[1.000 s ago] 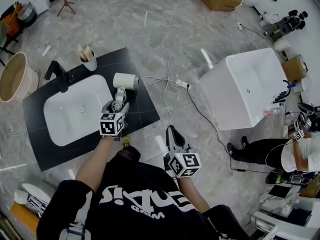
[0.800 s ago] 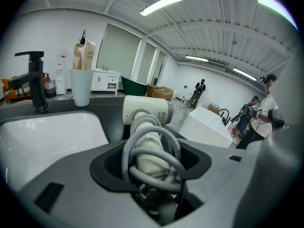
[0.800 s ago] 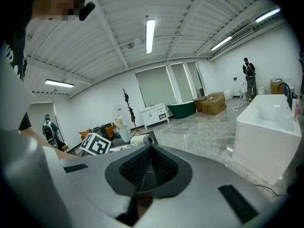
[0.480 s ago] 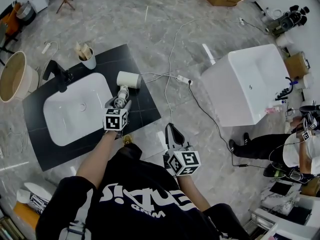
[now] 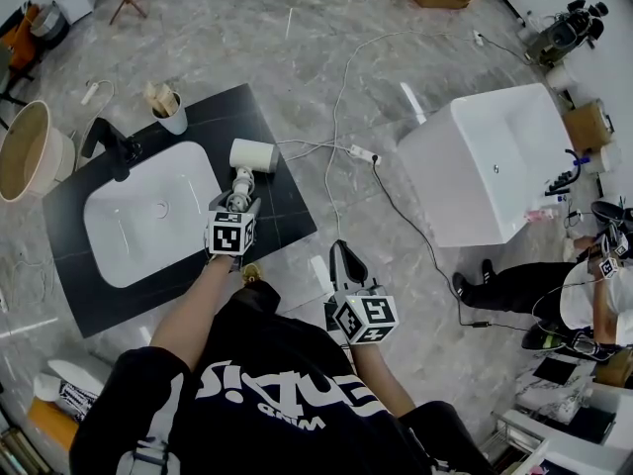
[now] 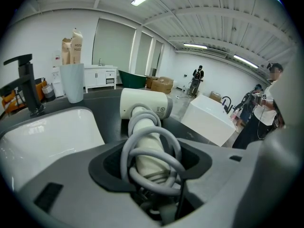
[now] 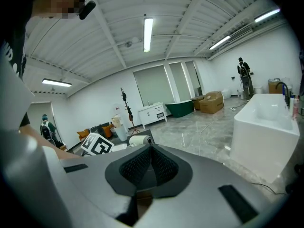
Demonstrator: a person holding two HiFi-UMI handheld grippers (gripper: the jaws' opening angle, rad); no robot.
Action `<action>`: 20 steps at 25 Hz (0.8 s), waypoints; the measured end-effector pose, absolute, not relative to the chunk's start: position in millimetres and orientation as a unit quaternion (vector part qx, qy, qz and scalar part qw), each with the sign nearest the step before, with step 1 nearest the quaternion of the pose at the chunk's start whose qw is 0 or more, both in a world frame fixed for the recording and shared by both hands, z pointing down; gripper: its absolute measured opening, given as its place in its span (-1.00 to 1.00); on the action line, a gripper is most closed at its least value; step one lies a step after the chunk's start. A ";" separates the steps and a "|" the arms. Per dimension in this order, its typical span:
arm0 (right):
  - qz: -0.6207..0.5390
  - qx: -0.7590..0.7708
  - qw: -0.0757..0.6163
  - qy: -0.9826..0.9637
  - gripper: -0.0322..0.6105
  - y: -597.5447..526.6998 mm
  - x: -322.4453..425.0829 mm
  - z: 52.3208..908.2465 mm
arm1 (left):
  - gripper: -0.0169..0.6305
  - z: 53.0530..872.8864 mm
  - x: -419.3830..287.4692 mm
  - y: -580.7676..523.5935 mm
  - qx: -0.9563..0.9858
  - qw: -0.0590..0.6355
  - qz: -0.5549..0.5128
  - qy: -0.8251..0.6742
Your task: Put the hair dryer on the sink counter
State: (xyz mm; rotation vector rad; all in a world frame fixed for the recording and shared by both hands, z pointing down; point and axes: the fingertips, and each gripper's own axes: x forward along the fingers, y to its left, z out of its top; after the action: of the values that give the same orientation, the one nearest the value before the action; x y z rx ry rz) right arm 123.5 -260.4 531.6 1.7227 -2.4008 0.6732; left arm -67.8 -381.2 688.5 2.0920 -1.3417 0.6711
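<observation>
We see the hair dryer lying on the counter, just beside the right rim of the basin. Its short, round barrel is smooth and off-white. It lies crosswise at the end farther from us, and the handle runs back from it toward us. A smooth grey cord is wound round that handle in loose loops.

The left tongs are also just right of the basin, and they grip the wrapped handle. In the left gripper view the matte grey jaws stand wide on either side of it, and their dark pads bear on the cord loops.

The counter is a dark, matte slab with square corners. The basin is a glossy white rounded rectangle sunk into it. A black, angular faucet stands at the basin's far left rim. A plain white cylindrical cup stands just beyond the basin's far rim, and it holds pale, flat things that we cannot identify.

The right tongs hang well to the right of the basin, past the counter's edge and over the grey, veined floor. In the right gripper view their ribbed dark pads meet, and nothing is between them.
</observation>
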 end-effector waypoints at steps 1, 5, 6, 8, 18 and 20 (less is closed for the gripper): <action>0.222 0.569 0.056 -0.790 -0.83 -260.2 124.9 531.4 | -0.13 690.0 -67.0 -380.7 0.779 0.280 0.253 -0.501; 0.221 0.571 0.058 -0.789 -0.83 -259.1 128.9 532.7 | -0.12 694.3 -65.4 -378.9 0.776 0.273 0.264 -0.503; 0.221 0.571 0.059 -0.789 -0.83 -258.9 129.5 533.4 | -0.12 695.3 -65.1 -378.8 0.776 0.272 0.266 -0.502; 0.222 0.571 0.059 -0.788 -0.83 -258.8 129.7 534.3 | -0.12 697.3 -64.9 -378.3 0.776 0.273 0.268 -0.501; 0.222 0.567 0.059 -0.791 -0.83 -254.8 127.6 534.5 | -0.04 689.5 -66.6 -380.7 0.778 0.267 0.250 -0.510; 0.222 0.567 0.058 -0.791 -0.83 -252.7 128.9 533.8 | -0.01 681.9 -66.9 -382.1 0.781 0.260 0.245 -0.512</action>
State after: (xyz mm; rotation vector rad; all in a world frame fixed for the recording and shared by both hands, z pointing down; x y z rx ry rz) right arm 128.9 -252.7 533.8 1.7192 -2.3968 0.6742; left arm -66.9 -382.1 681.9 2.1152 -1.3872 0.6645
